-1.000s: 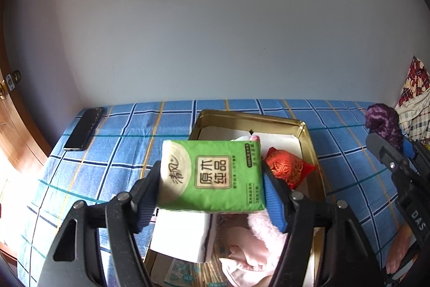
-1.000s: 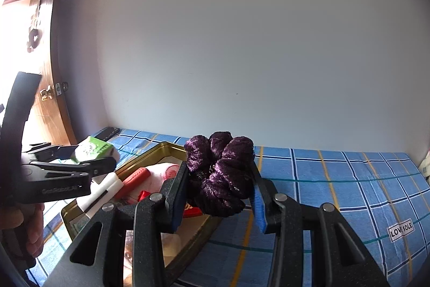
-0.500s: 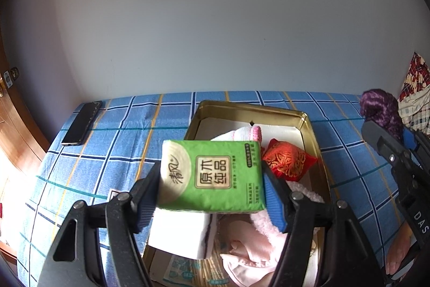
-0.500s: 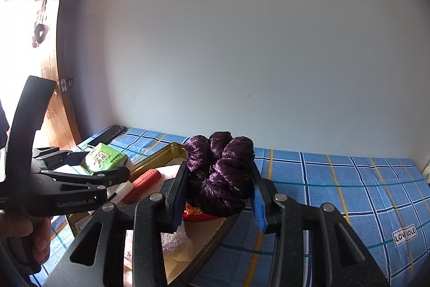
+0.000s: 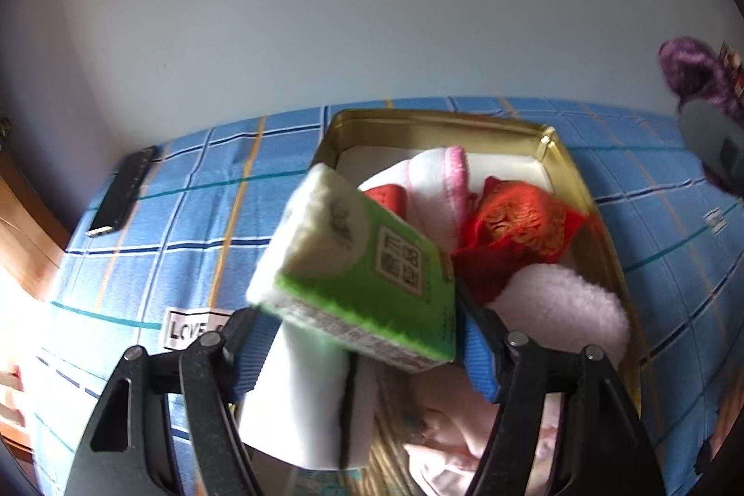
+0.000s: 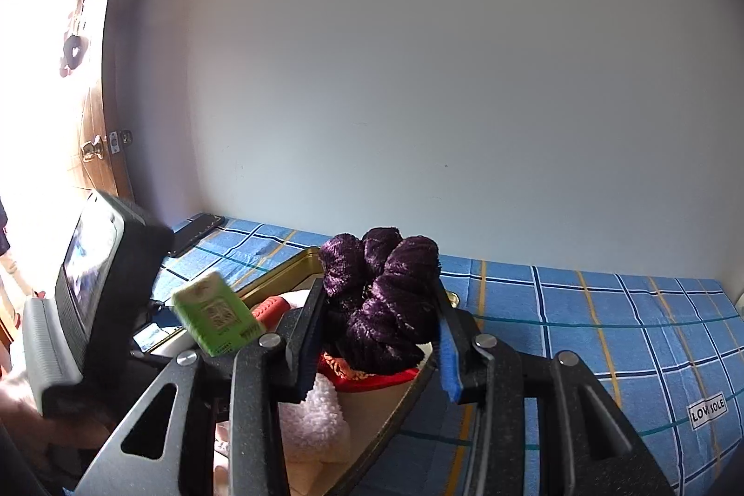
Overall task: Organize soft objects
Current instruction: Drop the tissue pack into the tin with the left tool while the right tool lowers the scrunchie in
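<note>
Left gripper (image 5: 360,345): jaws just opening; green plastic-wrapped tissue pack (image 5: 360,277) tilted between them, left pad clear of it, above the gold rectangular metal tin (image 5: 600,235). Tin contents: red embroidered pouch (image 5: 516,235), pink fluffy cloths (image 5: 558,310). Right gripper (image 6: 379,345): clamped on a dark purple velvet scrunchie (image 6: 381,296), over the tin's edge. Surface: blue checked sheet (image 6: 581,310).

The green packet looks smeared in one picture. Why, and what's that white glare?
Left wrist view: the green tissue packet is motion-blurred, tipping out of the opening left gripper. Right wrist view: daylight at the wooden door overexposes the left edge; fisheye bends the edges.
</note>
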